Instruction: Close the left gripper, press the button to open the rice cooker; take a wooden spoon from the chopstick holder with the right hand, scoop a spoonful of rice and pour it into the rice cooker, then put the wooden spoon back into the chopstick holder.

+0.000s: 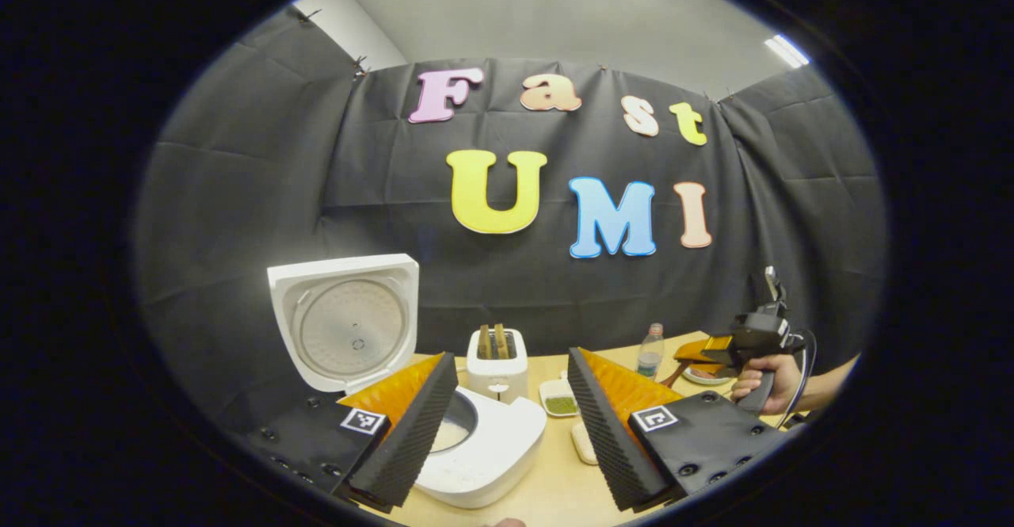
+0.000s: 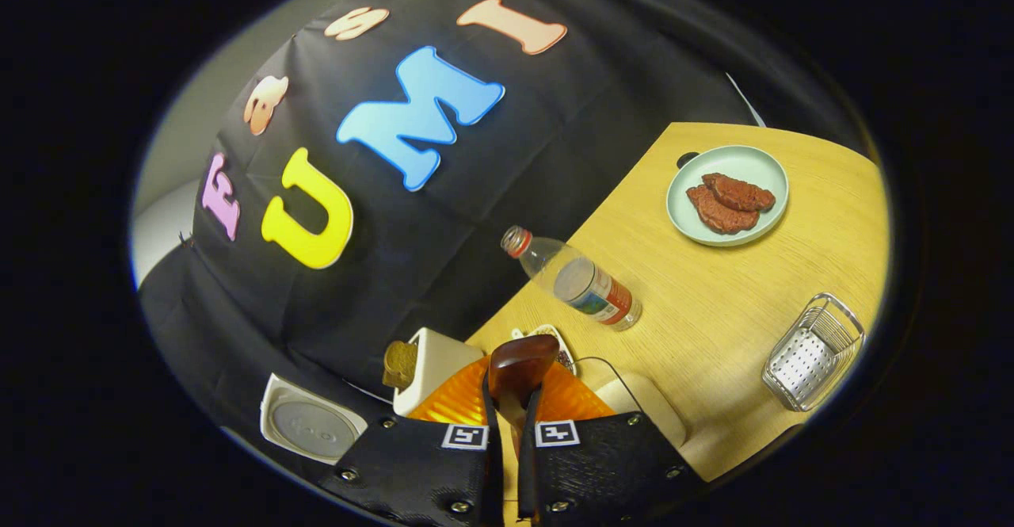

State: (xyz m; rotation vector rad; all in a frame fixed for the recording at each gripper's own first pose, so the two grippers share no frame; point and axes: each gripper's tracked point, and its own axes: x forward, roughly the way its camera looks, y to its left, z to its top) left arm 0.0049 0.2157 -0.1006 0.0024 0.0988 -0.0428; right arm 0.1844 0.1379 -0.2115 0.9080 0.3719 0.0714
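The white rice cooker [image 1: 491, 452] stands open, its lid [image 1: 348, 321] upright, and pale contents show in the pot. My left gripper [image 1: 507, 432] hovers just in front of it, open wide with nothing between its fingers. My right gripper [image 2: 512, 410] is shut on the handle of the wooden spoon [image 2: 521, 362], whose dark bowl sticks out past the fingertips. In the left gripper view that gripper [image 1: 745, 345] hangs above the table's right side, held by a hand. The wire chopstick holder [image 2: 812, 351] stands on the table to the right. The cooker's lid [image 2: 305, 425] shows at lower left.
A white toaster [image 1: 497, 362] holding toast stands behind the cooker. Beside it are a small dish of green stuff [image 1: 560, 402] and a plastic bottle [image 2: 580, 280]. A pale green plate with meat pieces [image 2: 727, 194] lies farther off on the wooden table [image 2: 713, 289].
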